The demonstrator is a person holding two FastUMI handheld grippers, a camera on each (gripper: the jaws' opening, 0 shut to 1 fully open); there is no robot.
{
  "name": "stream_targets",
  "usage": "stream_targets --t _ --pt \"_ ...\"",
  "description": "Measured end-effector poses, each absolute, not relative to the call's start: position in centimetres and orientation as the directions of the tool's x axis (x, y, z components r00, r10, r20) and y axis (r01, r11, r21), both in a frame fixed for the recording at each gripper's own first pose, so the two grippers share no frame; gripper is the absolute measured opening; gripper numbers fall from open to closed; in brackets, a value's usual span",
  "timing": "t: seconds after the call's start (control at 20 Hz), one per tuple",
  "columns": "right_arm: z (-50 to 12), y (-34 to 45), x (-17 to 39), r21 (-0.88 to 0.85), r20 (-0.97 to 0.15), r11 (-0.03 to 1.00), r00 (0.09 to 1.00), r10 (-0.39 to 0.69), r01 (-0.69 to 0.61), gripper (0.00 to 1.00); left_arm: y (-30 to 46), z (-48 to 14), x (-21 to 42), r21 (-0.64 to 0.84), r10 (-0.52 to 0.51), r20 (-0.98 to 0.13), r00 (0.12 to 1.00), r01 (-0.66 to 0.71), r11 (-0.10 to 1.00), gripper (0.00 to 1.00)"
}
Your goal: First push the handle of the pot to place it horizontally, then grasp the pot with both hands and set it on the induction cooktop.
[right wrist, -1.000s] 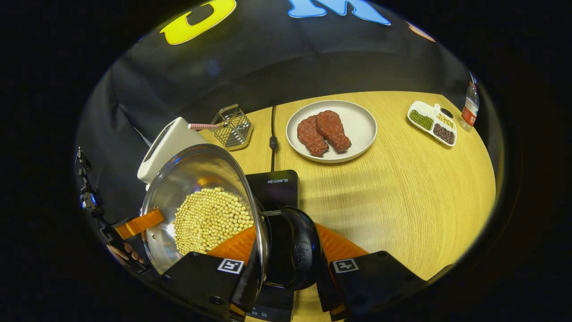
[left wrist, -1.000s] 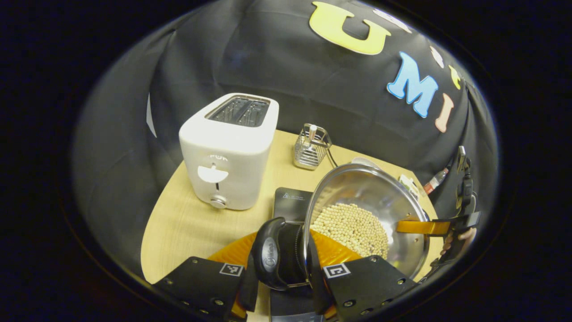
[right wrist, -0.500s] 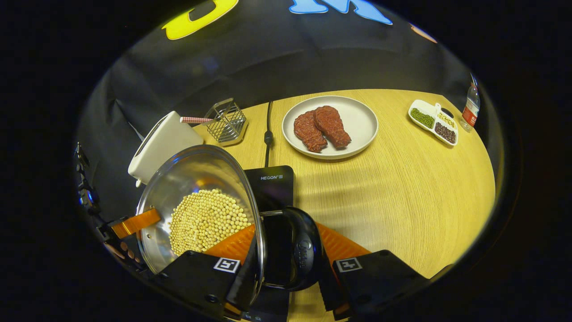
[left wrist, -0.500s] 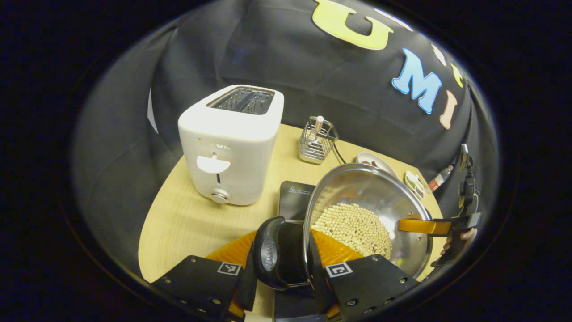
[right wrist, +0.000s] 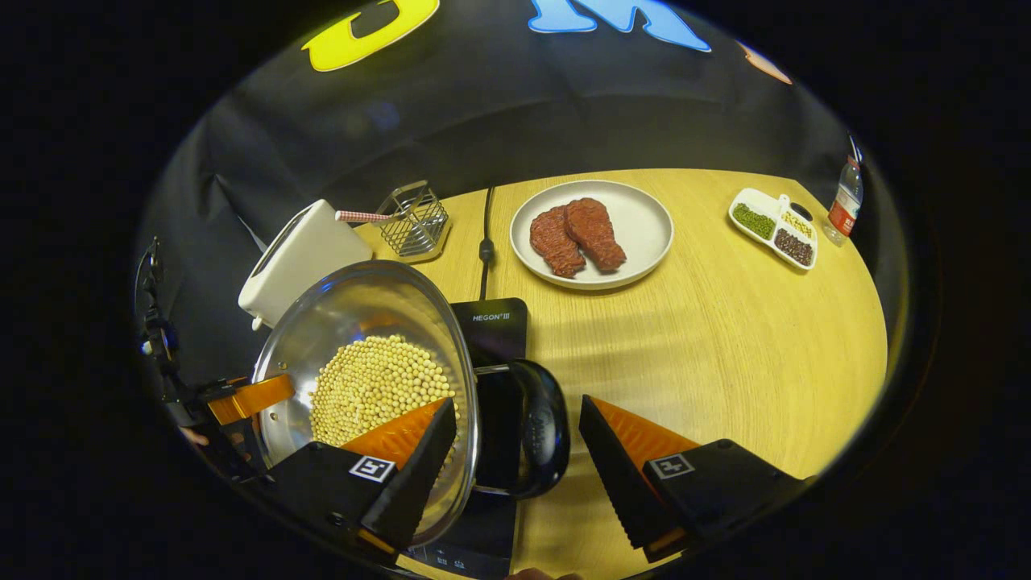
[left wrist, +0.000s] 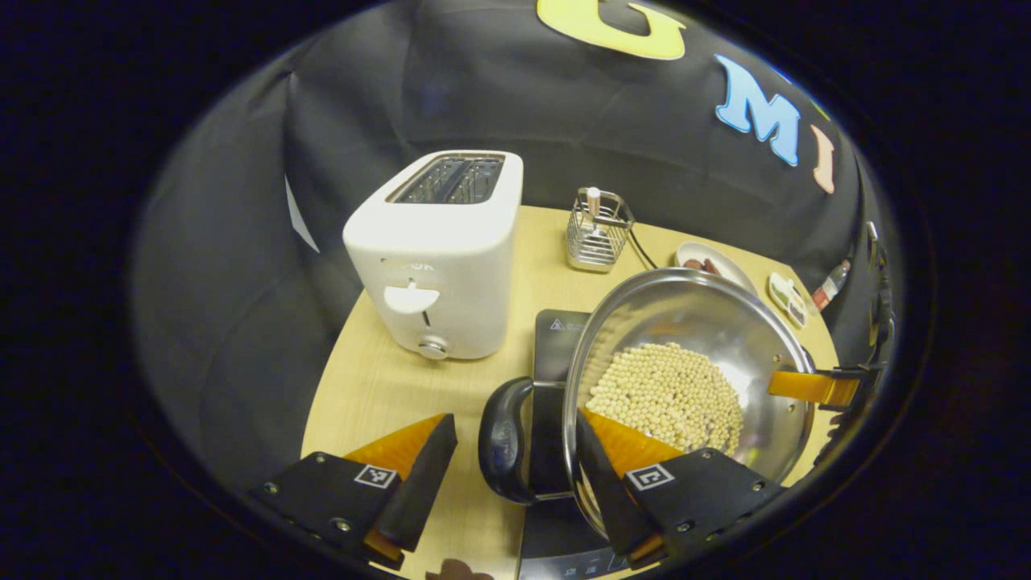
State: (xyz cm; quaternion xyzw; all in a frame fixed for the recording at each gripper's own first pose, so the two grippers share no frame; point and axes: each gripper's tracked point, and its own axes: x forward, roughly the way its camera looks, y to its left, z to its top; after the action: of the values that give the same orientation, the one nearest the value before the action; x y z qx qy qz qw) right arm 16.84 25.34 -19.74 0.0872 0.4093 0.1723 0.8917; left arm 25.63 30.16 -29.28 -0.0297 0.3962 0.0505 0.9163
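The steel pot (left wrist: 693,310) with pale beans (left wrist: 668,395) rests on the black induction cooktop (left wrist: 556,334). One black side handle (left wrist: 501,439) lies between the spread fingers of my left gripper (left wrist: 515,419), which is open and pressing on nothing. In the right gripper view the pot (right wrist: 354,310) stands at the left on the cooktop (right wrist: 495,322). Its other black handle (right wrist: 538,427) sits in the gap of my open right gripper (right wrist: 517,404). Each gripper's inner finger overlaps the pot's rim. The left gripper's orange finger (right wrist: 250,396) shows at the pot's far side.
A white toaster (left wrist: 435,250) stands left of the cooktop, a wire basket (left wrist: 598,234) behind it. A plate with two meat pieces (right wrist: 592,234), a divided dish of beans (right wrist: 773,225), a bottle (right wrist: 842,201) and a black cable (right wrist: 485,242) lie on the wooden table (right wrist: 725,338).
Both grippers were shut on the pot's side handles and have now opened and let go. The pot has settled on the cooktop.
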Motion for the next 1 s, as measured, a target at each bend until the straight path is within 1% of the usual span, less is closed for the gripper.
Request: stream_targets --t 0.05,0.1,0.25,0.3,0.35,0.5,0.55,0.6,0.65,0.7,0.75,0.8,1.0 --pt "-19.3 24.8 16.7 0.300 -0.694 0.926 0.614 0.376 -0.228 0.98 30.0 -28.4 25.5 0.003 0.081 -0.722 0.687 -0.114 0.993 0.84" --pt "-18.7 24.2 16.5 0.308 -0.687 0.925 0.622 0.377 -0.221 0.98 29.6 -27.2 25.3 0.018 0.089 -0.714 0.695 -0.108 0.994 0.87" --pt "-17.3 22.0 15.3 0.331 -0.662 0.918 0.639 0.390 -0.217 0.99 28.6 -23.3 23.9 0.061 0.107 -0.683 0.722 -0.090 0.994 0.87" --pt "-16.3 21.0 15.1 0.322 -0.650 0.922 0.658 0.381 -0.215 0.98 28.1 -21.8 23.5 0.069 0.108 -0.664 0.740 -0.083 0.994 0.84" --pt "-15.4 19.9 14.9 0.309 -0.635 0.927 0.679 0.368 -0.213 0.98 27.7 -20.1 23.1 0.076 0.112 -0.637 0.763 -0.082 0.994 0.87" --pt "-12.3 16.3 14.1 0.275 -0.574 0.939 0.748 0.333 -0.207 0.98 24.5 -14.9 22.0 0.071 0.089 -0.536 0.839 -0.060 0.996 0.87" --pt "-11.4 14.9 13.8 0.260 -0.552 0.944 0.771 0.316 -0.201 0.98 23.1 -13.0 21.5 0.066 0.074 -0.495 0.866 -0.047 0.997 0.84" --pt "-10.4 13.3 13.4 0.239 -0.528 0.952 0.796 0.295 -0.193 0.98 21.7 -11.3 21.0 0.065 0.062 -0.457 0.887 -0.037 0.997 0.87" --pt "-9.4 11.7 12.9 0.215 -0.506 0.959 0.819 0.271 -0.185 0.98 20.1 -9.3 20.2 0.064 0.047 -0.427 0.903 -0.021 0.998 0.87" --pt "-8.5 9.8 12.3 0.188 -0.483 0.966 0.840 0.247 -0.176 0.98 18.5 -8.1 19.7 0.063 0.029 -0.397 0.917 -0.004 0.998 0.84" --pt "-7.2 8.9 11.4 0.157 -0.460 0.973 0.860 0.221 -0.166 0.98 16.8 -7.5 19.2 0.063 0.016 -0.369 0.929 0.007 0.998 0.87" --pt "-6.3 7.0 10.7 0.126 -0.436 0.980 0.879 0.194 -0.154 0.98 15.3 -6.2 18.7 0.059 0.010 -0.341 0.940 0.011 0.998 0.84" --pt "-3.3 0.5 8.9 0.040 -0.320 0.995 0.942 0.102 -0.094 0.98 10.2 -0.9 16.8 0.030 -0.008 -0.178 0.984 0.014 0.999 0.86"
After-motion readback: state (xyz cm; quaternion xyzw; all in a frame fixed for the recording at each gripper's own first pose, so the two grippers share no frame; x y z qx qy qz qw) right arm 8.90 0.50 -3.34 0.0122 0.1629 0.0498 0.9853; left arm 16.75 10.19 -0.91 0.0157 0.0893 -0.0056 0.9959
